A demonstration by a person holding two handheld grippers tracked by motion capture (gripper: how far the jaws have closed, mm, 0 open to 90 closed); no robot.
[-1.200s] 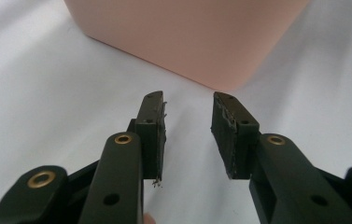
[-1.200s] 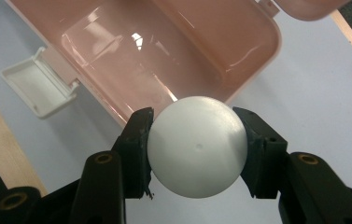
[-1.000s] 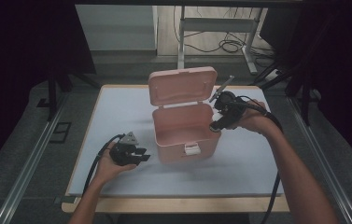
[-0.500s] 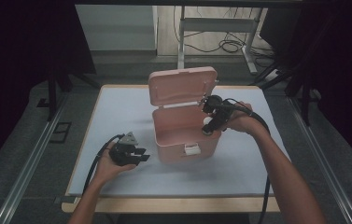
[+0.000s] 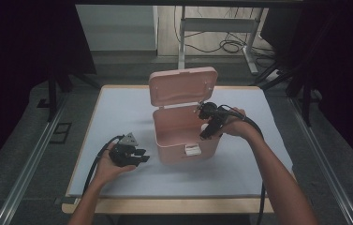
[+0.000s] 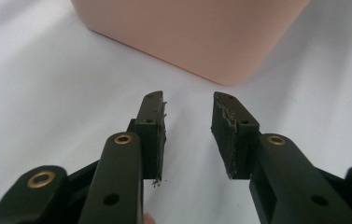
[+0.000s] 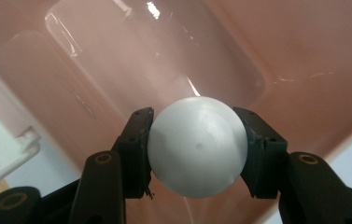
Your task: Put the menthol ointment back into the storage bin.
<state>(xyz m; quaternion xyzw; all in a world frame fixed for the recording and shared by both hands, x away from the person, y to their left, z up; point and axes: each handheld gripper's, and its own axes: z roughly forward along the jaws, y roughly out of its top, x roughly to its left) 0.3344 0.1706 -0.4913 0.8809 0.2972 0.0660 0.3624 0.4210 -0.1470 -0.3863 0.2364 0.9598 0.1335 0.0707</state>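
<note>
I have the white ball [image 7: 197,147] squeezed between the fingers [image 7: 136,149] of my right gripper [image 5: 210,125]. The fingers are about half open, because the ball is wide and fills the gap. They press on both sides of it so it cannot roll away.

I hold the ball over the open mouth of the pink box [image 5: 183,136]. The box sits in the middle of the tabletop [image 5: 118,108]. Its lid [image 5: 182,86] stands up at the far side, so the way in from above is free. In the right gripper view I look down past the ball and see the shiny pink floor of the box, with nothing on it. So I think the ball is meant to go in there.

My left gripper [image 5: 128,154] rests low on the tabletop, just left of the box. Its fingers [image 6: 152,126] are partly open and hold nothing. They point at the near left corner of the box but do not touch it. I keep it there so it is out of the way, yet close if the box needs a steady hand.
</note>
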